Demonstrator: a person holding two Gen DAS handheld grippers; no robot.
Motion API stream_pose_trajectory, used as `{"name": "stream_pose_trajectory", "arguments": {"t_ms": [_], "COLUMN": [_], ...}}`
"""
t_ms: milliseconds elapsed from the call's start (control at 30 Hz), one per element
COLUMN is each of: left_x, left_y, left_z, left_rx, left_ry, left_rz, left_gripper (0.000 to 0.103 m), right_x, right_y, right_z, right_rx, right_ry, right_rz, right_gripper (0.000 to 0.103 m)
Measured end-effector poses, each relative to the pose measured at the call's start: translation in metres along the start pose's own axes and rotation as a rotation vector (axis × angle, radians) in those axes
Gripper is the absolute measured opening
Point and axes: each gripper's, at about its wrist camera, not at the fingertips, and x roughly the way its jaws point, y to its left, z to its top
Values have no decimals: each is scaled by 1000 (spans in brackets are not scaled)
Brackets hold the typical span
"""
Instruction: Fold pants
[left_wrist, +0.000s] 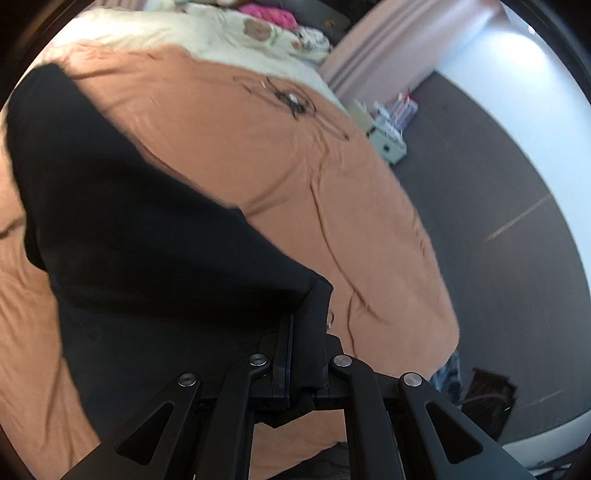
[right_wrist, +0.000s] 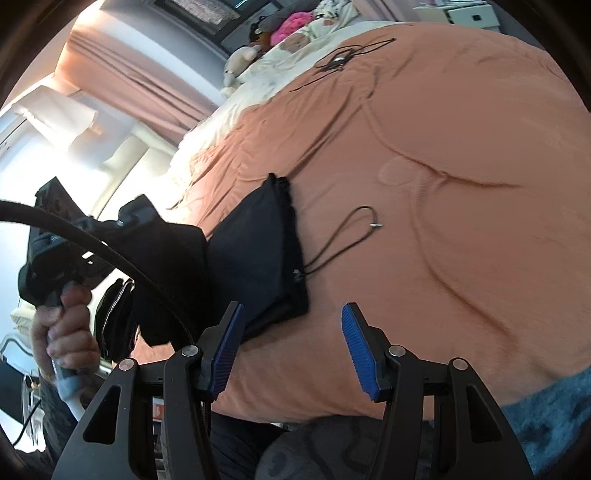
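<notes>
Black pants (left_wrist: 122, 229) lie across an orange bedspread (left_wrist: 280, 177). My left gripper (left_wrist: 308, 332) is shut on a corner of the black fabric, which bunches between its jaws and lifts off the bed. In the right wrist view the pants (right_wrist: 258, 254) show as a folded dark stack near the bed's left edge, with a drawstring (right_wrist: 347, 236) trailing to the right. My right gripper (right_wrist: 293, 339) stands open above the bedspread (right_wrist: 443, 184), blue pads (right_wrist: 360, 350) bare, just right of the stack. A hand (right_wrist: 64, 328) grips the other gripper's handle at left.
A tangle of black cord (left_wrist: 291, 99) lies on the bedspread further up. Cream bedding (left_wrist: 221, 33) and pink cloth (left_wrist: 269, 14) sit at the head. Dark floor (left_wrist: 498, 240), small boxes (left_wrist: 388, 144) and a pink curtain (left_wrist: 388, 48) lie to the right of the bed.
</notes>
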Motion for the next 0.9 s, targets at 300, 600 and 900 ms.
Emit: {"name": "stream_pose_trajectory", "arguments": {"t_ms": [300,600,900], "left_x": [51,59,57], "left_y": [-8,-9,-11], "left_z": [-34,-40,-67], "left_rx": [27,53,80], "left_ry": [135,169,213], "left_rz": [13,21,10], "left_gripper": [6,6,6], "right_x": [-14,-12,-11], "right_y": [-10,-4,-6], "right_z": [-7,-7,-8], "right_rx": [31,33,42], "right_ry": [14,23,26], "right_rz": [-21,-21,-29], "right_gripper": [53,53,53]}}
